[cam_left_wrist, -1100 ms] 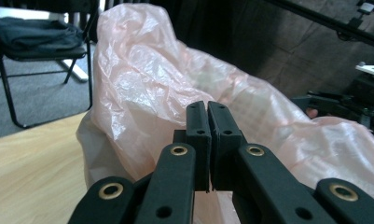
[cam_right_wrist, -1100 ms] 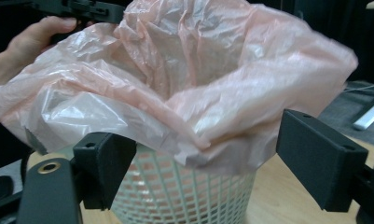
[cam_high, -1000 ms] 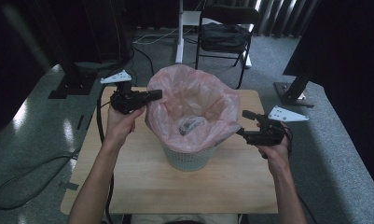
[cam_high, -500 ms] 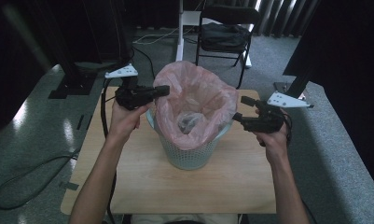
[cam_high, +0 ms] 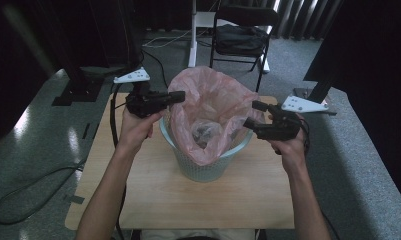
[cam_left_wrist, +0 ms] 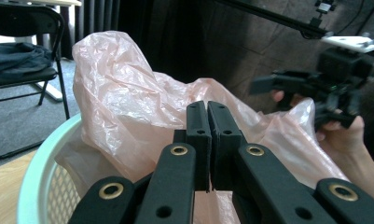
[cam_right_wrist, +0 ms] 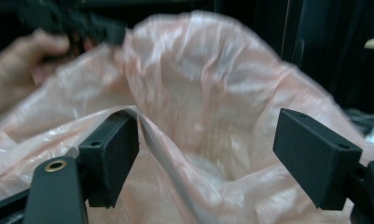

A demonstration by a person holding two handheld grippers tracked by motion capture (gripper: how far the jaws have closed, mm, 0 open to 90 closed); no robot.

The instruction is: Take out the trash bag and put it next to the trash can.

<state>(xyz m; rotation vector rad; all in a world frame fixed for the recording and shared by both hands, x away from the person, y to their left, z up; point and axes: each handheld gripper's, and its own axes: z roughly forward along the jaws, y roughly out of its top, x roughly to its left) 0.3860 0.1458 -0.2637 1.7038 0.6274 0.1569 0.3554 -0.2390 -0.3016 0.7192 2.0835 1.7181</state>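
The pink bag [cam_high: 210, 115] stands in the pale basket [cam_high: 208, 167] on the table [cam_high: 153, 195]. The left gripper [cam_high: 178, 96] is clamped on its rim. The right gripper [cam_high: 252, 114] has its 2 jaws apart around the opposite rim.

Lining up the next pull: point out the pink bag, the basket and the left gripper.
pink bag [cam_high: 208, 95]: high view, on the raised back wall of the bag.
basket [cam_high: 208, 172]: high view, on its pale front wall.
left gripper [cam_left_wrist: 208, 109]: left gripper view, at the closed tips against the bag.

Thin glossy crinkled pink plastic bag [cam_high: 210, 107], pale perforated plastic basket [cam_high: 203, 167] — matt wooden table [cam_high: 208, 200]
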